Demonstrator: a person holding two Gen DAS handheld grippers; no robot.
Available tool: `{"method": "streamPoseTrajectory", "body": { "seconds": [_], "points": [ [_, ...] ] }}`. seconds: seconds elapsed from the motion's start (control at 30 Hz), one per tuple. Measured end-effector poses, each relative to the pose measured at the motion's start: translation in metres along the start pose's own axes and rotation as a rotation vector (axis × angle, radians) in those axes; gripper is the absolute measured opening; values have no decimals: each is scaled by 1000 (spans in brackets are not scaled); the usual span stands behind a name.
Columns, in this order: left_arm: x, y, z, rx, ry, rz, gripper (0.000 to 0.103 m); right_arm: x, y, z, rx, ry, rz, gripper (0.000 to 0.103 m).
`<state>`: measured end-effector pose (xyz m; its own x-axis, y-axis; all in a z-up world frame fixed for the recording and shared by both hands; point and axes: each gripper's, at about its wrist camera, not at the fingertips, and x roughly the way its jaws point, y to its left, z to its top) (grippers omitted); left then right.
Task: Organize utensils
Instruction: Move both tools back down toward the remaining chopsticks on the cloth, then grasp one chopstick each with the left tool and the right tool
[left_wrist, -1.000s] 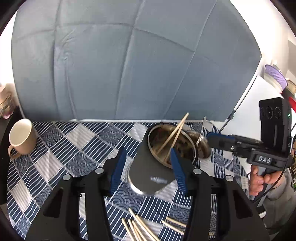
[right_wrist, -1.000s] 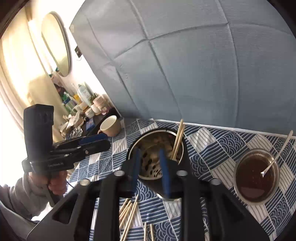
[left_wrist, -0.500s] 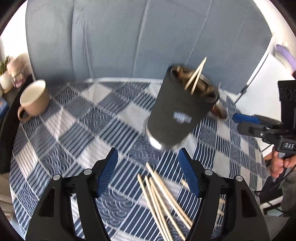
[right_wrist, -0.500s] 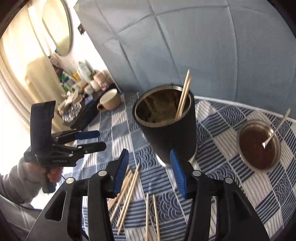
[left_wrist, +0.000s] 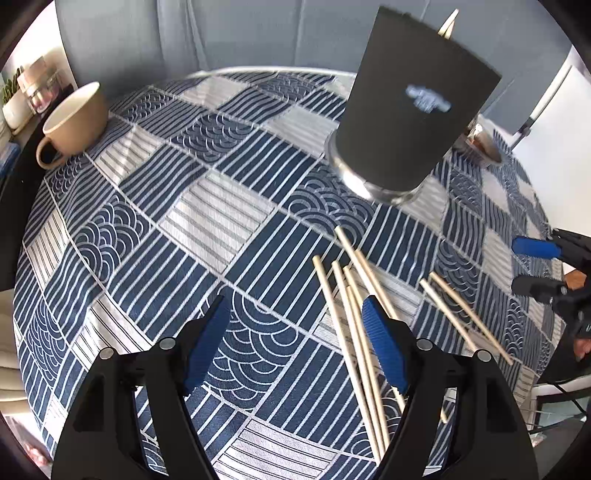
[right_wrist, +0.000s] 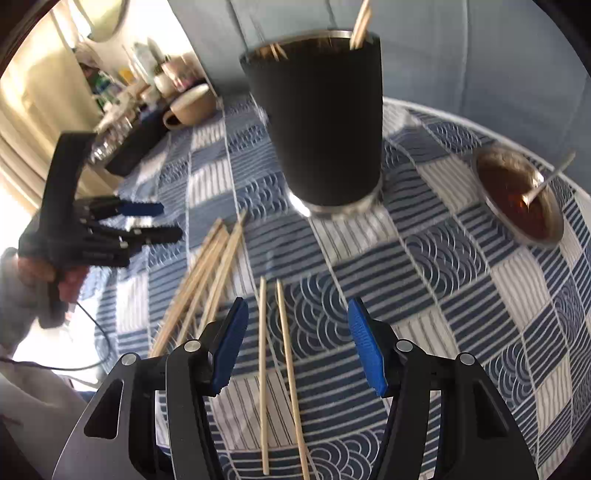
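While a blue-and-white patterned tablecloth fills both wrist views, a black tumbler with a steel base stands upright on it beyond both sets of jaws, chopstick ends poking above its rim. Ahead of the left gripper, whose jaws are opening with nothing between them, a loose bundle of chopsticks runs under its right-hand finger. The right gripper is also opening, empty, and a pair of chopsticks lies on the cloth between its blue pads, untouched.
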<state>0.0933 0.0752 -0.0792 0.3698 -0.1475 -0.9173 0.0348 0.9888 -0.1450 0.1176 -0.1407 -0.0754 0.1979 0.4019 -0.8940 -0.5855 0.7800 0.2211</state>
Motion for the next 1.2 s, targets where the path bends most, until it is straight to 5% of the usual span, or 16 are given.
{"method": "streamPoseTrajectory", "body": {
  "seconds": [0.63,0.73,0.8,0.87,1.1,1.17,1.2],
  "points": [
    [37,-14,3,67,86,126,74,47,14,-18,-49,182,-116,53],
    [33,-13,3,62,97,123,63,53,19,-16,-66,208,-159,53],
    [28,-13,1,56,90,118,34,57,21,-15,-76,226,-187,53],
    [25,-14,-5,43,101,113,25,60,22,-12,-74,243,-194,53],
    [24,-19,-11,44,124,111,15,75,33,3,-79,285,-185,52],
    [22,-21,-15,36,132,97,12,75,35,4,-110,287,-171,45],
    [21,-20,-17,26,133,89,11,75,37,4,-129,286,-164,30]
  ]
}}
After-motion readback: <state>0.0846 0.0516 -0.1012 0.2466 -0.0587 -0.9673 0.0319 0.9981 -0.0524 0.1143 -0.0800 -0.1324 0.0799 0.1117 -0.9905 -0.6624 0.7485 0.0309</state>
